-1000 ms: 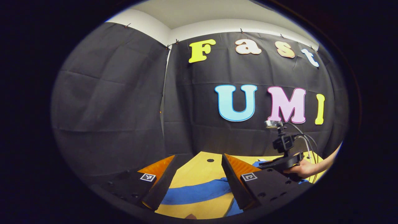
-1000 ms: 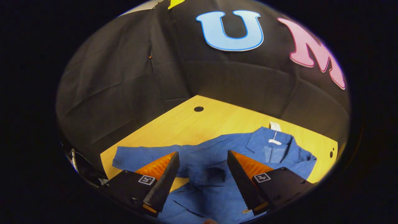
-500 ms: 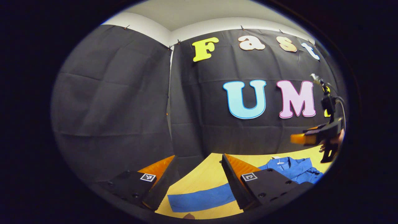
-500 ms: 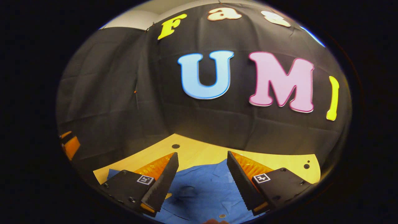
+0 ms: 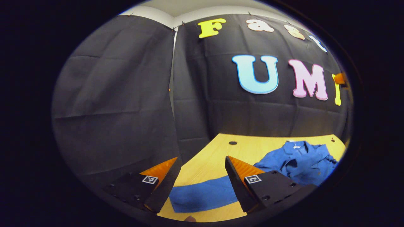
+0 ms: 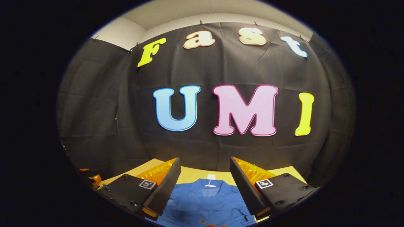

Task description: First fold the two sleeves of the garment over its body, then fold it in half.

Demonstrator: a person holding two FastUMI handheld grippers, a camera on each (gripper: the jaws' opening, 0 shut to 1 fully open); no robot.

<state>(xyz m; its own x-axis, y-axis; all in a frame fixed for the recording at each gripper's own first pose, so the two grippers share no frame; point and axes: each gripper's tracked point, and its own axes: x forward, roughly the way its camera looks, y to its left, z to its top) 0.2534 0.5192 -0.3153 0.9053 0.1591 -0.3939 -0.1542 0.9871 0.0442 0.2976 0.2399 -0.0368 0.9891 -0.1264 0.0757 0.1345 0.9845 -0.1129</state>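
Note:
A blue shirt (image 5: 300, 162) lies rumpled on the yellow wooden table (image 5: 258, 146), collar toward the wall. One sleeve (image 5: 202, 195) stretches flat out to the left, under my left gripper (image 5: 201, 158), which hangs open above it with nothing between its fingers. In the right gripper view the shirt's body (image 6: 205, 200) with its white collar label (image 6: 210, 181) lies below my right gripper (image 6: 205, 158), open and held clear of the cloth. A bit of the right gripper (image 5: 339, 78) shows high at the far right of the left gripper view.
Black cloth walls close the table off at the back and left. A round hole (image 5: 233, 142) sits in the tabletop near the back edge. Part of the left gripper (image 6: 94, 179) shows low on the left in the right gripper view.
The right gripper has risen off the shirt and tipped up toward the wall, moving up and right in the left gripper view. The left gripper view now takes in more of the table and shirt.

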